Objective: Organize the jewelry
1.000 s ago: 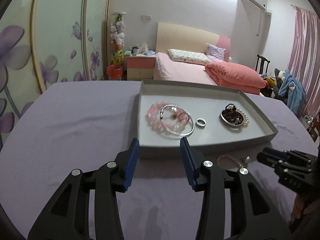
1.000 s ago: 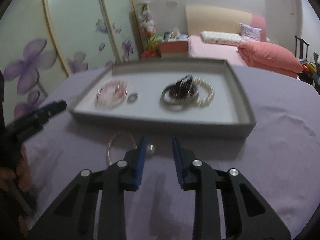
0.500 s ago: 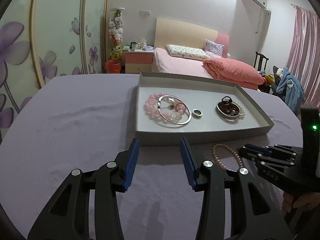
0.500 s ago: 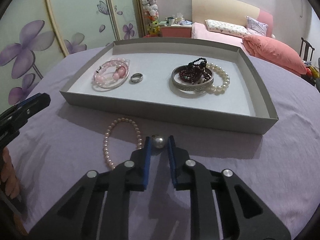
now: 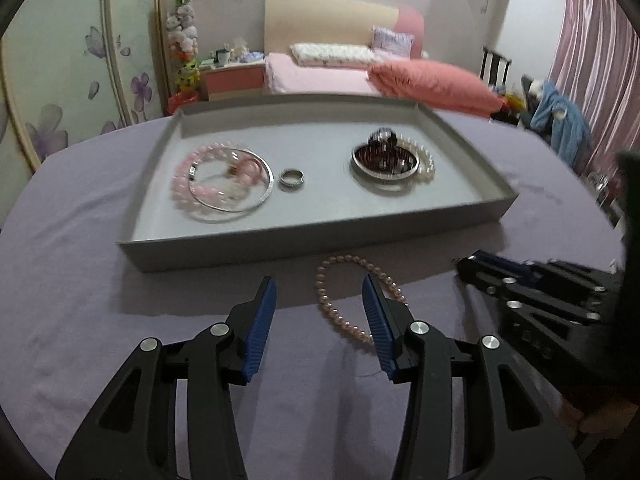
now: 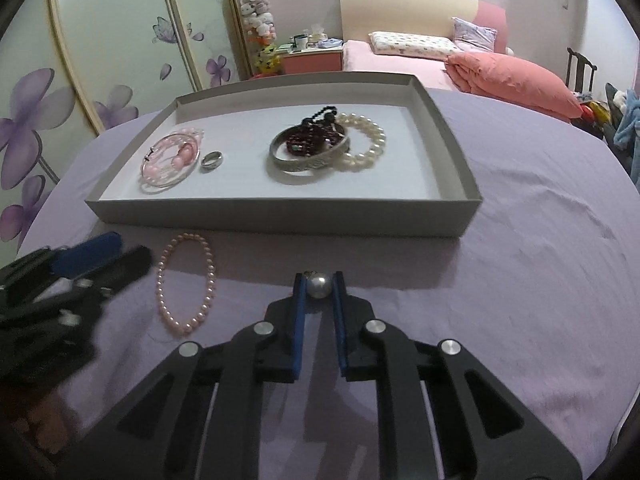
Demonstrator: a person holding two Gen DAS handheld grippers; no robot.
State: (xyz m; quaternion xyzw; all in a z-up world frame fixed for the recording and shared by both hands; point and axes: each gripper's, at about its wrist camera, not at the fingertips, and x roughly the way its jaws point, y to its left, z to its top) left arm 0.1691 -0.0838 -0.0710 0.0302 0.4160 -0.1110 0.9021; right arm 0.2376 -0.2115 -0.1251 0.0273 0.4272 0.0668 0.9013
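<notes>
Home bedroom. Evidence: bed (image 6: 400,68) at the far side with cream-and-pink headboard (image 6: 412,8), patterned pillow (image 6: 412,44), folded coral duvet (image 6: 516,80). Pink nightstand (image 6: 312,60) left of the bed, cluttered on top; column of stuffed toys (image 6: 260,20) beside it. Sliding wardrobe doors (image 6: 100,52) with purple flower print on the left. Pink curtains (image 5: 596,60) far right. Near surface is covered in lilac cloth (image 6: 540,220).

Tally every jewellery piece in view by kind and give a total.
Metal bangles: 2 (thin bangle, wide bangle)
Ring: 1
Bead strands: 4 (pink beads, dark beads taken as one, white pearls, pink pearls)
Loose silver ball: 1
Total: 8
</notes>
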